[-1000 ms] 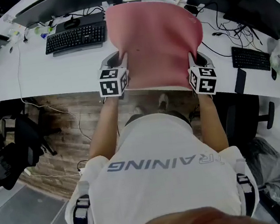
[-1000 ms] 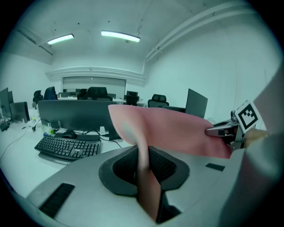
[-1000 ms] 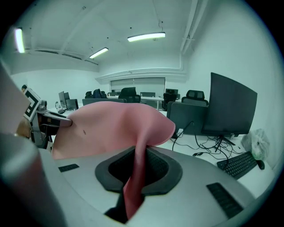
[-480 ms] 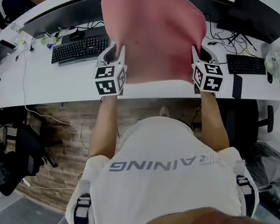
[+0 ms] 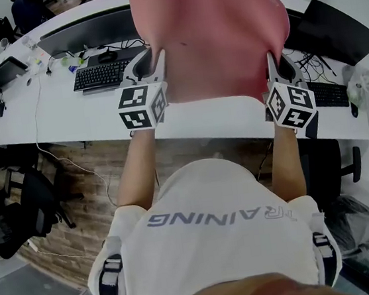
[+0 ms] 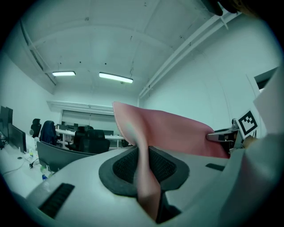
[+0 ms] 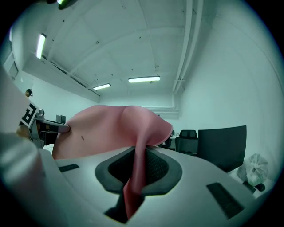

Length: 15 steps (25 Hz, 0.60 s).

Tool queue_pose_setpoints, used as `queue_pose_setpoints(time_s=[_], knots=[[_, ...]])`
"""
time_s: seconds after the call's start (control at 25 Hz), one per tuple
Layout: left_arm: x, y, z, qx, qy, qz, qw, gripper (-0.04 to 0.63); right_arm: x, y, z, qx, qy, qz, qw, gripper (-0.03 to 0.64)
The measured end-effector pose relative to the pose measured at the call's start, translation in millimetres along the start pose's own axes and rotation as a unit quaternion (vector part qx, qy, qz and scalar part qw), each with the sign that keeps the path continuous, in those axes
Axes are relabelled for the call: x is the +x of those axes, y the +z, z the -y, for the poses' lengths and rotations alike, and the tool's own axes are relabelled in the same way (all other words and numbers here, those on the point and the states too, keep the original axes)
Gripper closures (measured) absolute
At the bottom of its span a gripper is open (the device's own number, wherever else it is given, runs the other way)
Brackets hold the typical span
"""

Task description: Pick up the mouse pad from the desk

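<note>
Pink pad (image 5: 214,33) hangs clear above the worktop (image 5: 87,112), my left gripper (image 5: 153,66) and right gripper (image 5: 277,72) each clamped on a near corner; I'd hold both level and matched so it doesn't slip.

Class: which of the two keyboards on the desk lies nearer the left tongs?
The black keyboard left of the pink mouse pad, just beyond the left tongs; the other keyboard lies far right, past the right tongs.

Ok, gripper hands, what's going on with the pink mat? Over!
Left gripper and right gripper both shut on the mouse pad. Pad held up between them, above the desk. Nothing seen snagging it.
</note>
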<state>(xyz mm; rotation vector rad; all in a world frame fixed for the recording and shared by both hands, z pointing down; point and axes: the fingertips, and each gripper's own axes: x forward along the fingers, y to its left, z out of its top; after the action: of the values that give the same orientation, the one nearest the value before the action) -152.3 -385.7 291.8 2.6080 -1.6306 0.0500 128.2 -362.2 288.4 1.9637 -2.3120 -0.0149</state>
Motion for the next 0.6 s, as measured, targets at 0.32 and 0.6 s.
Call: queue_pose_setpoints(time_s=[0.32, 0.6], knots=[[-16.3, 54.1, 7.5, 0.013, 0.003, 0.063, 0.9979, 0.5, -22.4, 62.2, 2.9, -0.026, -0.009, 0.076, 0.997, 0.552], [-17.4, 61.0, 10.7, 0.012, 0.0, 0.068, 0.9976, 0.5, -25.1, 68.6, 4.4, -0.016, -0.002, 0.085, 0.996, 0.552]])
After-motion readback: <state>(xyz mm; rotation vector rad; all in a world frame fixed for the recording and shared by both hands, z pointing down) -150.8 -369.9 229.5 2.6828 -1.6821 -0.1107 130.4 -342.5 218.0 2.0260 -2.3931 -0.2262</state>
